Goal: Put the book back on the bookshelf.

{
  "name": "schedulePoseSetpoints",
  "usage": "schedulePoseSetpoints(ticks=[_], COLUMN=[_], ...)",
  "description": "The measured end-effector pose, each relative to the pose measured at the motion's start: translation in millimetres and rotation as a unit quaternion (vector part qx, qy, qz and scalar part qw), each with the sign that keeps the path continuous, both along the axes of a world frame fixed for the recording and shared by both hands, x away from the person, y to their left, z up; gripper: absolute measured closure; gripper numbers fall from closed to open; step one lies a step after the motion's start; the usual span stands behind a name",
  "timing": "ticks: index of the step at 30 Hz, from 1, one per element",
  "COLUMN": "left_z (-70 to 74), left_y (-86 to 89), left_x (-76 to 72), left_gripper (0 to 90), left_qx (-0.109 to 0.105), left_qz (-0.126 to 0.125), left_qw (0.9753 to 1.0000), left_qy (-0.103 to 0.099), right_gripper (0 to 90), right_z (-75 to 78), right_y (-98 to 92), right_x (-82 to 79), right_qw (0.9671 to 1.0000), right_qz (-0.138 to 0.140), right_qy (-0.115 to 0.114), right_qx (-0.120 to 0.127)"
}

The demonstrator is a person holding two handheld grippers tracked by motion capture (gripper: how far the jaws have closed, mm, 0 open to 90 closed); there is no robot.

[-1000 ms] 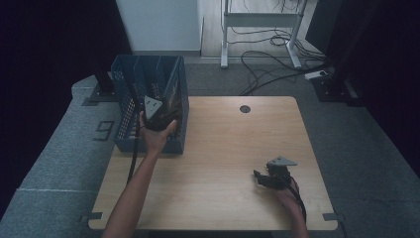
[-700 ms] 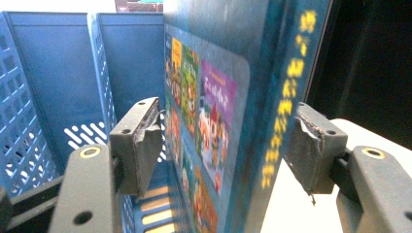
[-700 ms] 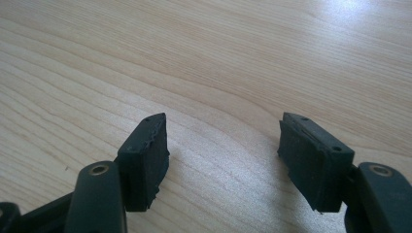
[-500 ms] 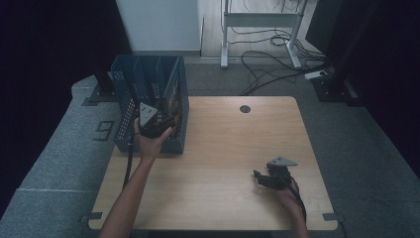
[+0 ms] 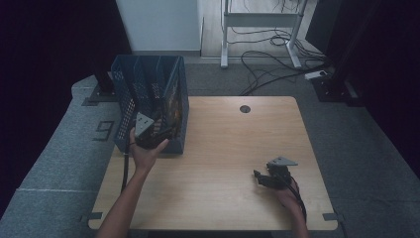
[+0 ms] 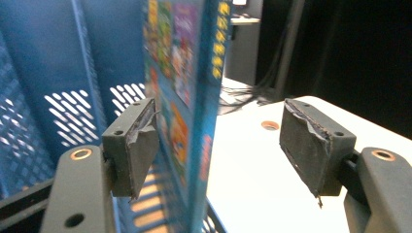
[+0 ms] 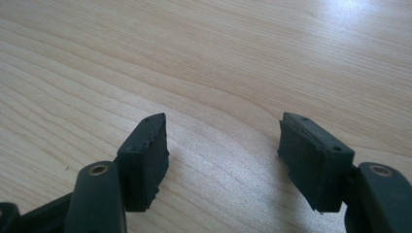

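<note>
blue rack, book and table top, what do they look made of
Rack: likely moulded plastic, matte blue, with punched slot holes in its walls. Book: glossy printed card or paper cover, thin, bright colours and a slight sheen. Table: pale wood or wood-look laminate, smooth, with a long straight grain; which one, I cannot tell.

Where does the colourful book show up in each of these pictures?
High view: the book stands in the blue rack, upper left.
Left gripper view: centre, between the open jaws of the left gripper.
Right gripper view: bare table.
Shared landmark: the wooden table.
</note>
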State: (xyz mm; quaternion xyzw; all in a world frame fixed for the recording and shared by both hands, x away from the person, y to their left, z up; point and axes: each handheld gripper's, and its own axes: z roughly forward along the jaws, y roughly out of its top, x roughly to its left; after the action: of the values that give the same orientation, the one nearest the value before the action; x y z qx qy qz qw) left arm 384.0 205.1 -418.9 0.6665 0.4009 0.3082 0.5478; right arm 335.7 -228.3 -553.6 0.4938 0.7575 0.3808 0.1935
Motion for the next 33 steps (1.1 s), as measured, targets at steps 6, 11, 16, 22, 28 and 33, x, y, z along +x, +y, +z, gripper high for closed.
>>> schedulePoseSetpoints(ticks=[6, 11, 16, 22, 28, 33], left_z=[-7.5, -23.0, -41.9, -61.6, -80.8, -97.0], left_y=[3.8, 3.6, 5.2, 3.1, -4.3, -8.0], left_x=[-17.5, -38.0, -52.4, -61.4, -71.5, -79.8], left_gripper=[30.3, 30.8, 30.7, 30.8, 30.9, 30.8], left_qx=[-0.009, -0.014, -0.012, -0.012, 0.009, 0.033], left_qz=[-0.021, -0.035, -0.047, -0.071, -0.102, -0.119], left_qw=[0.9997, 0.9992, 0.9983, 0.9956, 0.9906, 0.9858], left_qy=[0.008, 0.013, 0.032, 0.06, 0.091, 0.113], right_gripper=[34.0, 33.8, 33.9, 34.0, 33.9, 33.9], right_z=[-0.1, 0.0, -0.1, -0.1, -0.1, -0.2], right_y=[-0.3, -0.1, -0.7, -0.9, -1.8, -2.4], right_x=[0.2, 0.1, 0.4, 0.8, 1.0, 1.3], right_qw=[1.0, 1.0, 1.0, 1.0, 1.0, 1.0], right_qz=[0.001, 0.001, 0.002, 0.003, 0.003, 0.003], right_qy=[0.0, 0.0, 0.0, 0.0, 0.001, 0.001], right_qx=[0.0, -0.001, 0.002, 0.002, 0.006, 0.009])
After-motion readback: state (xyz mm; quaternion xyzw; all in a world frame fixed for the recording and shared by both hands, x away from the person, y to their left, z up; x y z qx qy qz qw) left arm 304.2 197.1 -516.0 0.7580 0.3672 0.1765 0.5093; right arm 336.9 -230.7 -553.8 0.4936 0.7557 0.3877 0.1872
